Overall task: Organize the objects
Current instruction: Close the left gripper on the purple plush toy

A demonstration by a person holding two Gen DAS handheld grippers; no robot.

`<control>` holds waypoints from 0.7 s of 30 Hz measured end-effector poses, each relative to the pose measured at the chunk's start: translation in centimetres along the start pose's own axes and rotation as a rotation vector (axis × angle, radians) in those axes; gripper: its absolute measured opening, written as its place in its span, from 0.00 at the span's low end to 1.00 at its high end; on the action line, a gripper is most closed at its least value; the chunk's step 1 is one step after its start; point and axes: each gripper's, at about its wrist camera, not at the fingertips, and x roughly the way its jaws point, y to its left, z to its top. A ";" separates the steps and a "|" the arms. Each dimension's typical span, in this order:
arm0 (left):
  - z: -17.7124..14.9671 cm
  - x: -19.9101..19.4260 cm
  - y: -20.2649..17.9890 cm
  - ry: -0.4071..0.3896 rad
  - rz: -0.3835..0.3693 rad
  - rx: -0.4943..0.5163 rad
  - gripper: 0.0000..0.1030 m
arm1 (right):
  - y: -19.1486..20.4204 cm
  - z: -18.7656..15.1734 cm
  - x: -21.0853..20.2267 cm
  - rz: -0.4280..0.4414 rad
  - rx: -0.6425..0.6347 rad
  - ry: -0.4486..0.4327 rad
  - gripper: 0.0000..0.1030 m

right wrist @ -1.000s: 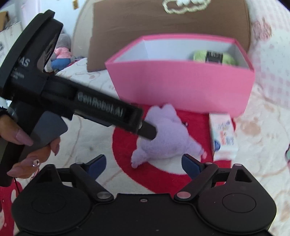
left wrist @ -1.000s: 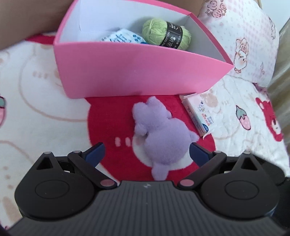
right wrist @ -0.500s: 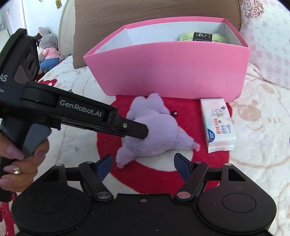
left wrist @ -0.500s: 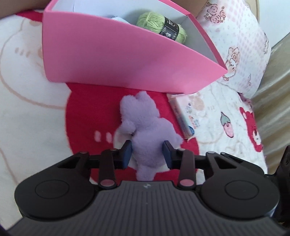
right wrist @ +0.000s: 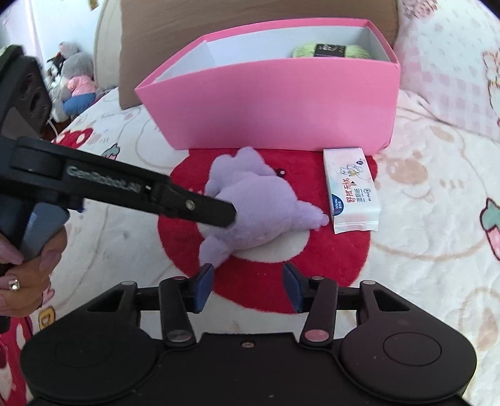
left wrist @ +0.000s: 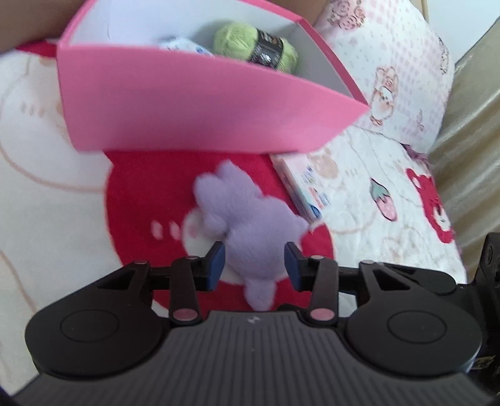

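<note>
A purple plush toy (left wrist: 247, 218) lies on the red patch of the blanket in front of a pink box (left wrist: 193, 103). My left gripper (left wrist: 254, 264) is shut on the plush's rear body, blue pads pressing both sides. In the right wrist view the left gripper's finger (right wrist: 200, 207) reaches the plush (right wrist: 259, 203) from the left. My right gripper (right wrist: 247, 285) is open and empty, just short of the plush. The pink box (right wrist: 281, 103) holds green yarn (left wrist: 253, 47) and a white packet (left wrist: 184, 47).
A tissue pack (right wrist: 351, 190) lies right of the plush, by the box's corner; it also shows in the left wrist view (left wrist: 300, 184). A patterned pillow (left wrist: 393, 62) is at the right, a brown cushion (right wrist: 218, 15) behind the box. Stuffed toys (right wrist: 73, 84) sit far left.
My left gripper moved forward and closed on the plush, which has shifted slightly with it. My right gripper's jaws have narrowed but stay open and empty.
</note>
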 end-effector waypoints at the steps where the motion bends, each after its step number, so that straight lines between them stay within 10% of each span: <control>1: 0.3 -0.2 0.1 -0.004 0.016 0.002 0.41 | -0.1 0.2 0.2 0.008 0.016 0.007 0.62; 12: 1.3 0.2 1.5 -0.019 0.085 0.009 0.41 | 0.1 3.2 3.2 0.028 0.225 0.031 0.72; 21: 2.1 0.7 1.9 -0.032 0.064 0.002 0.48 | -0.7 2.3 2.2 -0.016 0.168 0.013 0.58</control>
